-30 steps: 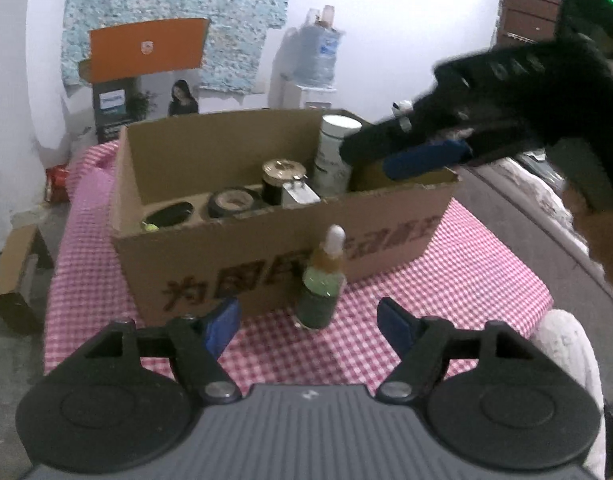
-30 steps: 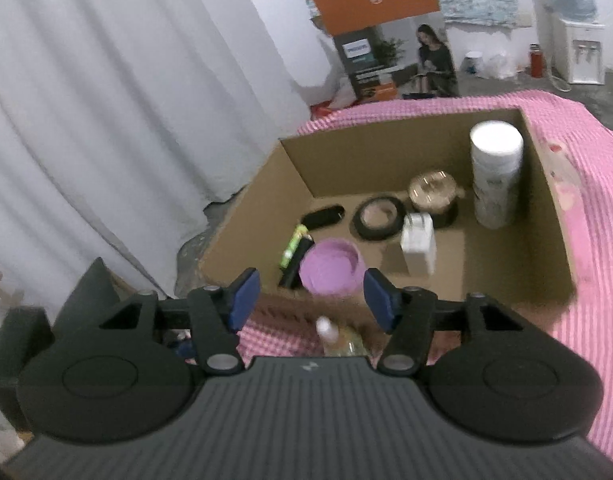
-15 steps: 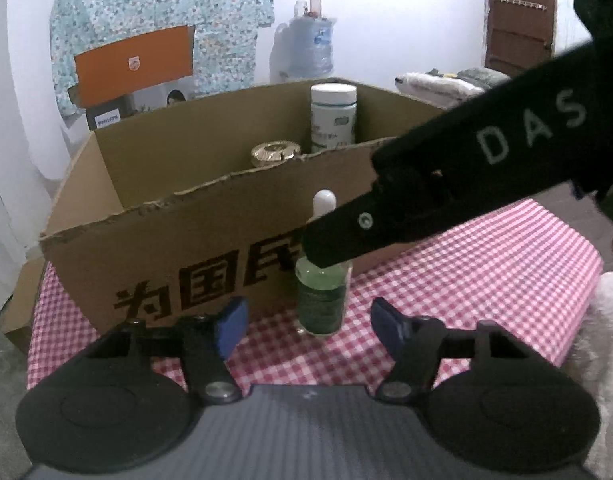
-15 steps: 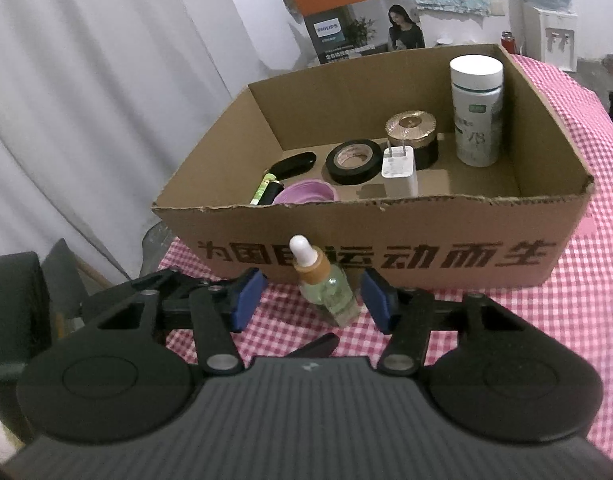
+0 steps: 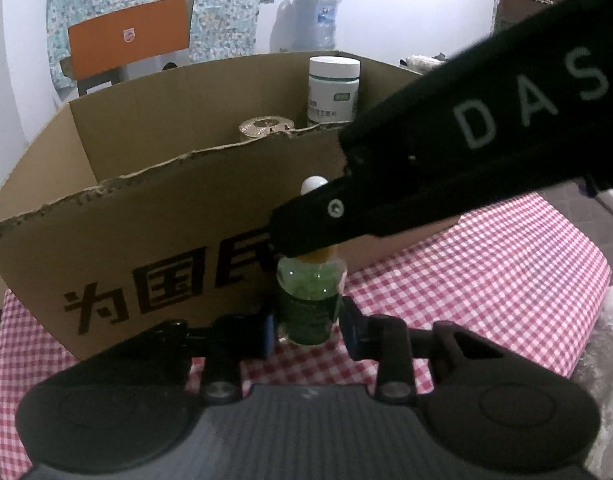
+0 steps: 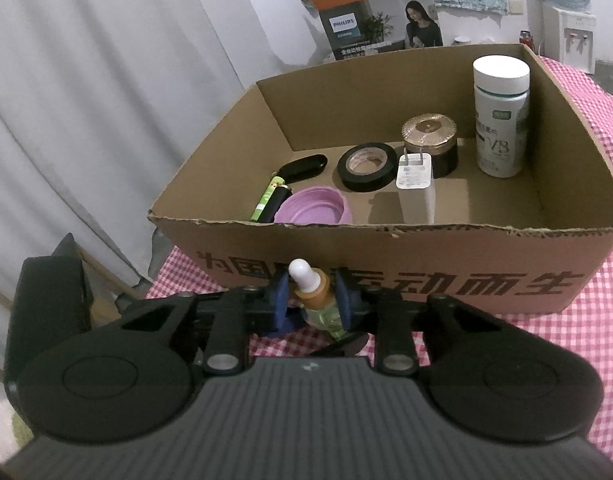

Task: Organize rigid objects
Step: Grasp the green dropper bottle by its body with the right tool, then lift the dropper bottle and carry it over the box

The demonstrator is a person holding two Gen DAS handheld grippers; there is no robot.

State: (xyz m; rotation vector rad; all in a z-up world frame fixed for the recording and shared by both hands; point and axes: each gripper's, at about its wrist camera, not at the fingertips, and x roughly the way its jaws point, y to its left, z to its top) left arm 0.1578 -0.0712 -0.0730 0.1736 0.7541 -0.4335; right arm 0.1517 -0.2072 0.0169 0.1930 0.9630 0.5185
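Black tool (image 5: pixel 306 330) (blue pads (image 5: pixel 267 334)), "DAS" lettering.

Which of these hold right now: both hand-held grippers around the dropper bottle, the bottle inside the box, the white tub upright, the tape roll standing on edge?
1. Both the left hand-held gripper and right hand-held gripper bracket the green glass dropper bottle. True; their jaws have just been closing.
2. The bottle sits inside the brown cardboard box. False: it stands on the red checked tablecloth in front of it.
3. The white plastic tub stands upright. True.
4. The black tape roll stands on edge. False: it lies flat.
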